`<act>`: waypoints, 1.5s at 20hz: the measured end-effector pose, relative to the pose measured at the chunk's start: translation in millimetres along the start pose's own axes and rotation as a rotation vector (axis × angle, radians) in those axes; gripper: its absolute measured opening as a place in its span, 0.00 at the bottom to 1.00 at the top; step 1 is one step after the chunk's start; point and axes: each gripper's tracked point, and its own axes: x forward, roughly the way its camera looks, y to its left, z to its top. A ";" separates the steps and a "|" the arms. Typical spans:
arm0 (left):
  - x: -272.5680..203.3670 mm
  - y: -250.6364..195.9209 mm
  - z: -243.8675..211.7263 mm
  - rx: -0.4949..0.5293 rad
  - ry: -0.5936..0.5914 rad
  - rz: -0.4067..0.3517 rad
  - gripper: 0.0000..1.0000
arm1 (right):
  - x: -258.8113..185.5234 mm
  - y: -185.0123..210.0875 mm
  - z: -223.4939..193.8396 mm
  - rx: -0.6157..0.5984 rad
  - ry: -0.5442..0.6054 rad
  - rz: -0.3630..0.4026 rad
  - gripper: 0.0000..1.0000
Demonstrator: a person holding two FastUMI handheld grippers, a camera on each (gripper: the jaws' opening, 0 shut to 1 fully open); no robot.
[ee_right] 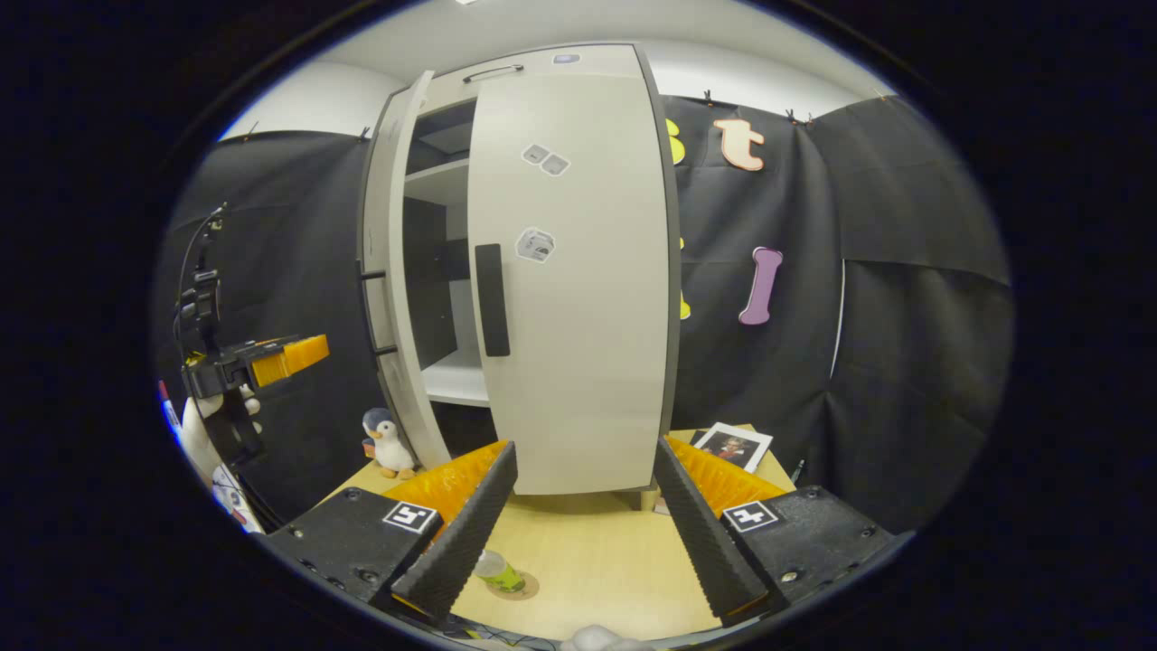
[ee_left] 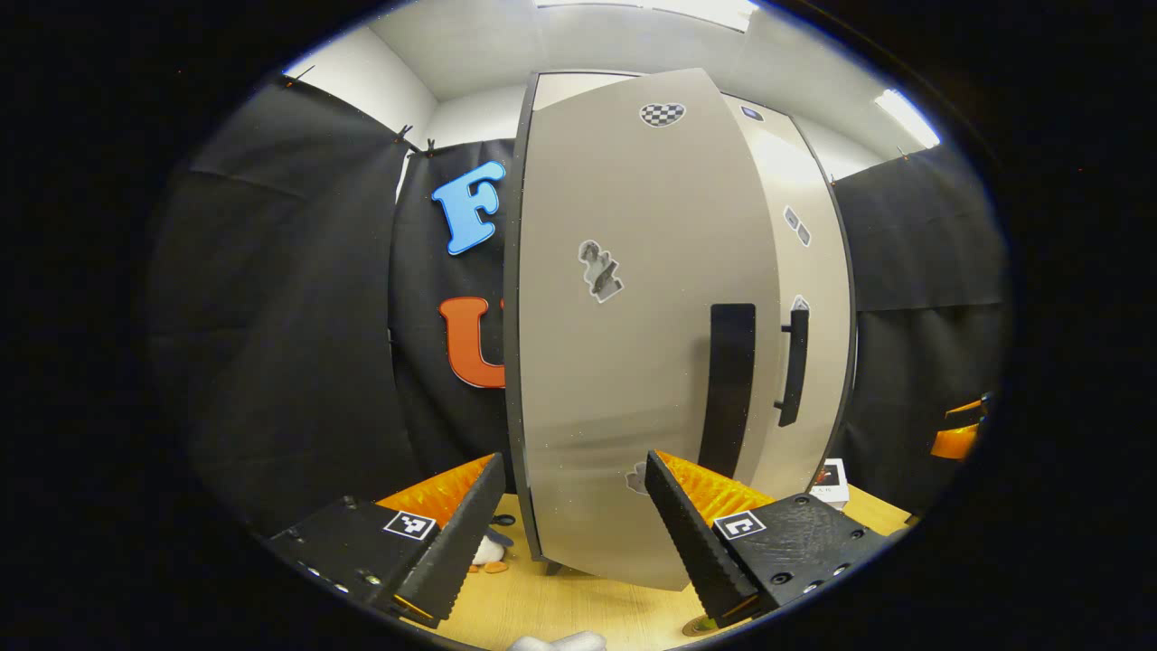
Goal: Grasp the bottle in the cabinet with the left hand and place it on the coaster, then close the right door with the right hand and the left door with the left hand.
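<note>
The grey cabinet's right door (ee_right: 578, 298) lies flat against the cabinet front, its black handle (ee_right: 493, 300) toward the middle. The left door (ee_right: 389, 289) stands ajar, and shelves show in the gap. In the left gripper view that left door (ee_left: 633, 344) hangs close ahead with its handle (ee_left: 730, 389). My left gripper (ee_left: 574, 466) is open just in front of the door's lower part, holding nothing. My right gripper (ee_right: 586, 448) is open before the right door's bottom edge. A green bottle (ee_right: 500, 571) stands on the brown coaster (ee_right: 524, 589) on the table, beside my right gripper's left finger.
A penguin toy (ee_right: 390, 443) stands on the wooden table (ee_right: 587, 551) by the left door's foot. A picture card (ee_right: 732, 445) lies at the right of the cabinet. A gloved hand (ee_right: 203, 425) holds the left gripper (ee_right: 285, 357) out to the left.
</note>
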 end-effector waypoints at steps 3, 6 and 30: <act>-9.2 -10.4 -3.0 -0.011 0.005 -0.019 0.96 | -1.7 4.9 3.9 -0.003 -0.010 -0.001 0.99; -20.7 -17.7 -5.3 -0.004 0.008 -0.023 0.96 | -3.0 11.7 6.8 -0.005 -0.022 -0.001 0.99; -111.3 -1.7 -27.7 0.017 0.007 0.080 0.96 | -13.6 58.5 -3.4 -0.013 -0.082 -0.015 1.00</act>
